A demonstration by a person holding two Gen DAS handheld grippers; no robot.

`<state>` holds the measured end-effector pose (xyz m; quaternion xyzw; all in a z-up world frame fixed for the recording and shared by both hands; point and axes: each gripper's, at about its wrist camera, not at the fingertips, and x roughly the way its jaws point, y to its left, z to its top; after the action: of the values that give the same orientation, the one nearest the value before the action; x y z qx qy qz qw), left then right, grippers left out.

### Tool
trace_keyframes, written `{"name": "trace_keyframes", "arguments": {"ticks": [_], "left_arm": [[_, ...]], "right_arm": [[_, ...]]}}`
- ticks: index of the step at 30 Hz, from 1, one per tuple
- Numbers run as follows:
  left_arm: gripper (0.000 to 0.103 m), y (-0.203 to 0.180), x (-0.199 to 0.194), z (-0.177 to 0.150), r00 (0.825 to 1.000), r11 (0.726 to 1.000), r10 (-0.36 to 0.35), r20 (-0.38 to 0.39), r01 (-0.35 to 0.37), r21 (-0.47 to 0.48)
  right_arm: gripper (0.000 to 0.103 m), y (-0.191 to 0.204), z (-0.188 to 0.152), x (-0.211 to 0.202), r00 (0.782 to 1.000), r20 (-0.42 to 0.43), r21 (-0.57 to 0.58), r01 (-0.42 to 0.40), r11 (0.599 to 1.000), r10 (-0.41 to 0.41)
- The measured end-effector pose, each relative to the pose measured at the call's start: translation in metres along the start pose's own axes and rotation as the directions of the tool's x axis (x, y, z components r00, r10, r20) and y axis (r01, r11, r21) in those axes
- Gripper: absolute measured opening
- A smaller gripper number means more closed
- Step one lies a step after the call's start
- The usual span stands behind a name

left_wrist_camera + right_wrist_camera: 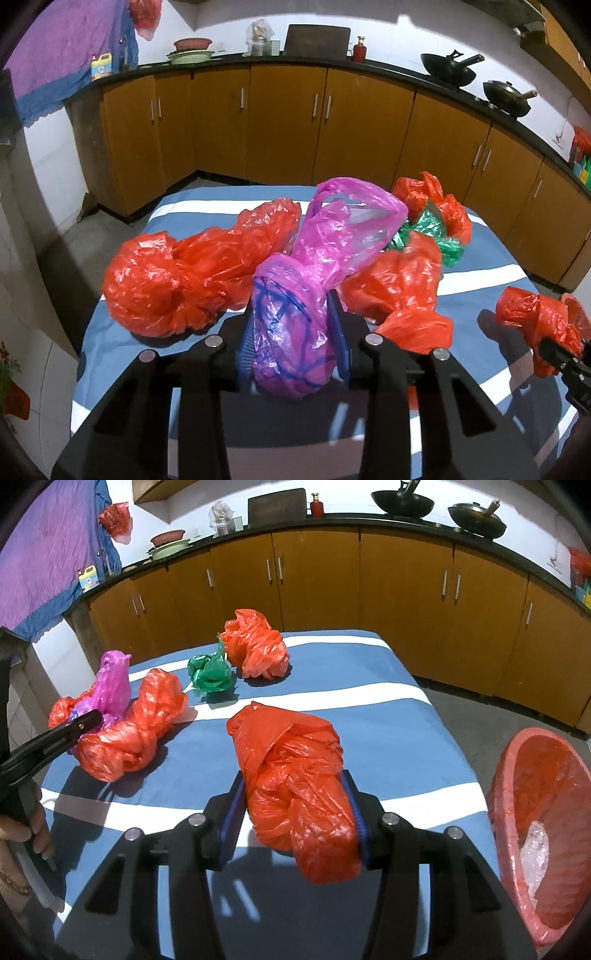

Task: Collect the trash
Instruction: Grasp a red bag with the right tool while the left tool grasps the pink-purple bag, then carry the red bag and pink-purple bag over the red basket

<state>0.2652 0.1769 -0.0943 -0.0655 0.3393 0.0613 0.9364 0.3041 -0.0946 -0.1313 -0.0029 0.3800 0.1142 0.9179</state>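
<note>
A crumpled purple plastic bag [332, 229] lies among the trash on the blue-and-white striped table [207, 199], and my left gripper [293, 339] is shut on its knotted near end, both blue pads pressing it. In the right wrist view my right gripper [295, 812] is shut on a red plastic bag [291, 753], held just above the cloth. That same bag [532, 317] shows at the right edge of the left wrist view. Loose on the table are a big red bag [166, 280], another red bag [402, 291], a green bag [210, 674] and a far red bag [255, 646].
A red bin [498, 797] lined with red plastic stands off the table's right edge, with clear plastic [533, 853] inside. Brown cabinets [280, 122] under a dark counter with two woks [447, 68] run behind the table. A person's hand [22, 830] holds the left gripper's handle.
</note>
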Motion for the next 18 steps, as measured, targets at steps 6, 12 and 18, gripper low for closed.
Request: {"name": "trace_keyframes", "arguments": {"ticks": [6, 12, 18], "left_arm": [[0.034, 0.001, -0.022, 0.000, 0.999, 1.000, -0.008, 0.033, 0.009, -0.011], [0.034, -0.001, -0.049, 0.007, 0.996, 0.999, -0.030, 0.081, 0.032, -0.027], [0.034, -0.026, -0.078, 0.010, 0.987, 0.995, -0.097, 0.125, 0.096, 0.009]], "right_arm": [[0.048, -0.005, -0.004, -0.020, 1.000, 0.019, 0.008, 0.004, 1.000, -0.005], [0.048, -0.012, -0.003, -0.043, 0.999, 0.052, 0.031, 0.009, 0.999, -0.010], [0.048, -0.023, -0.004, -0.072, 0.995, 0.093, 0.051, 0.018, 0.999, -0.022]]}}
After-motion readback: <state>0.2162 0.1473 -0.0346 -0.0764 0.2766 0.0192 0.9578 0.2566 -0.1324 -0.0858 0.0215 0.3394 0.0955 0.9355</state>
